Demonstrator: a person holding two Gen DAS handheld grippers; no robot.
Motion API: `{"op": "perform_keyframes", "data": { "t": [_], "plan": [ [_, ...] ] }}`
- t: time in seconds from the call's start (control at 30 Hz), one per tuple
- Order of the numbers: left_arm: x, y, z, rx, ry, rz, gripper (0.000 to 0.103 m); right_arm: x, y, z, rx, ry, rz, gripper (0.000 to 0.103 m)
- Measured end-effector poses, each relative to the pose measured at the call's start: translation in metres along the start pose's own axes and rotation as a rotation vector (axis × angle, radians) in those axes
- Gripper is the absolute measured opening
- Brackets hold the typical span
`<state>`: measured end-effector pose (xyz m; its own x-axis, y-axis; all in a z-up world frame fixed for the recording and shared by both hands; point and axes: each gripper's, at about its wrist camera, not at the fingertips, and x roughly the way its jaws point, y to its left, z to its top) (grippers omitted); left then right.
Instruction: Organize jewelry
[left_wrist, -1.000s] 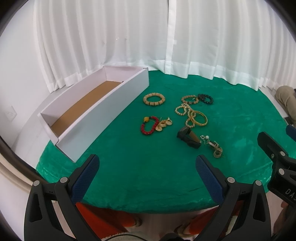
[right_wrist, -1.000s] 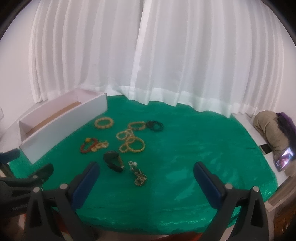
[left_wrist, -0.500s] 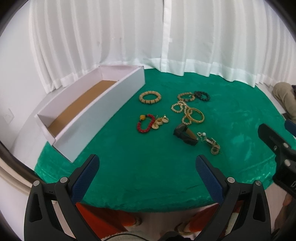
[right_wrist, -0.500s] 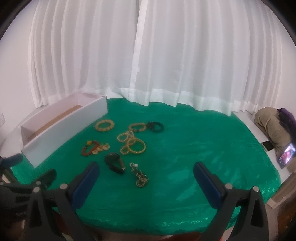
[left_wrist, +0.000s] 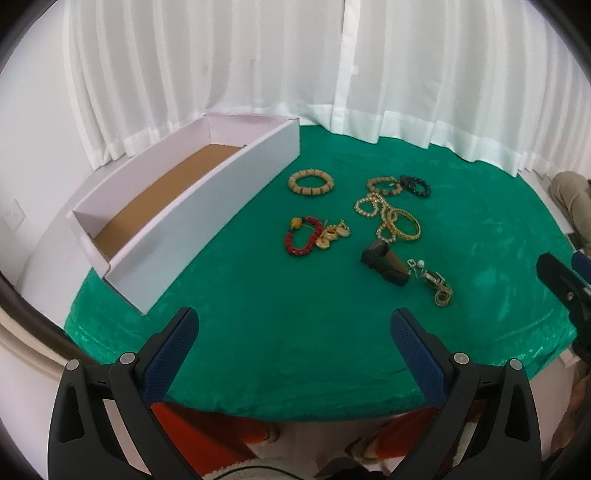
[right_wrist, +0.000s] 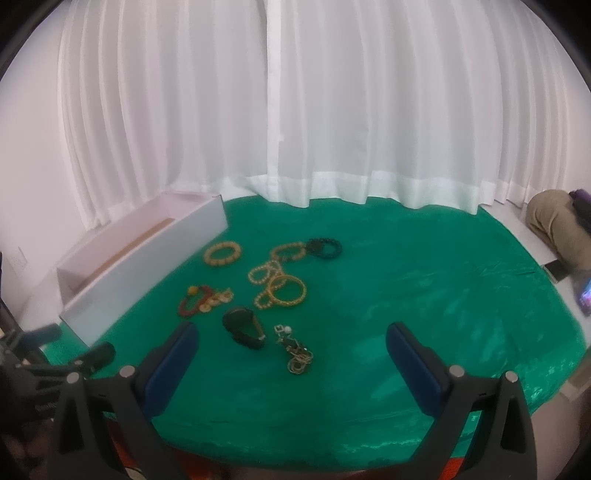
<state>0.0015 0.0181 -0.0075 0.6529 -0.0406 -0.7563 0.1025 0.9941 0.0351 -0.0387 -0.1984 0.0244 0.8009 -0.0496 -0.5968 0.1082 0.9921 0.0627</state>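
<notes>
Jewelry lies on a green cloth (left_wrist: 295, 332): a tan bead bracelet (left_wrist: 311, 181), a red bead bracelet (left_wrist: 302, 236), gold bangles (left_wrist: 400, 225), a black bead bracelet (left_wrist: 416, 185), a dark watch (left_wrist: 384, 263) and a small tangle of chain (left_wrist: 436, 282). A long white box (left_wrist: 207, 206) with a brown floor stands empty at the left. My left gripper (left_wrist: 295, 339) is open and empty, over the cloth's near edge. My right gripper (right_wrist: 291, 350) is open and empty, near the watch (right_wrist: 243, 326) and chain (right_wrist: 295, 350).
White curtains (right_wrist: 295, 129) hang behind the table. The box (right_wrist: 147, 258) sits by the left wall. A person's clothing (right_wrist: 554, 225) and a phone (right_wrist: 585, 295) lie at the far right. The left gripper also shows in the right wrist view (right_wrist: 55, 354).
Both grippers have drawn back and tilted slightly; the jewelry sits a little farther off in both views. Nothing on the cloth has moved.
</notes>
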Motion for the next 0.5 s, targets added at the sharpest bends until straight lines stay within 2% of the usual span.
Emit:
{"op": "perform_keyframes", "data": {
  "t": [0.2,0.5],
  "plan": [
    [0.004,-0.007,-0.002,0.025,0.02,-0.022,0.103,0.007,0.01,-0.003,-0.053,0.04,-0.03,0.103],
    [0.008,-0.016,-0.004,0.057,0.051,-0.064,0.103,0.008,0.015,-0.004,-0.076,0.048,-0.037,0.103]
  ]
}}
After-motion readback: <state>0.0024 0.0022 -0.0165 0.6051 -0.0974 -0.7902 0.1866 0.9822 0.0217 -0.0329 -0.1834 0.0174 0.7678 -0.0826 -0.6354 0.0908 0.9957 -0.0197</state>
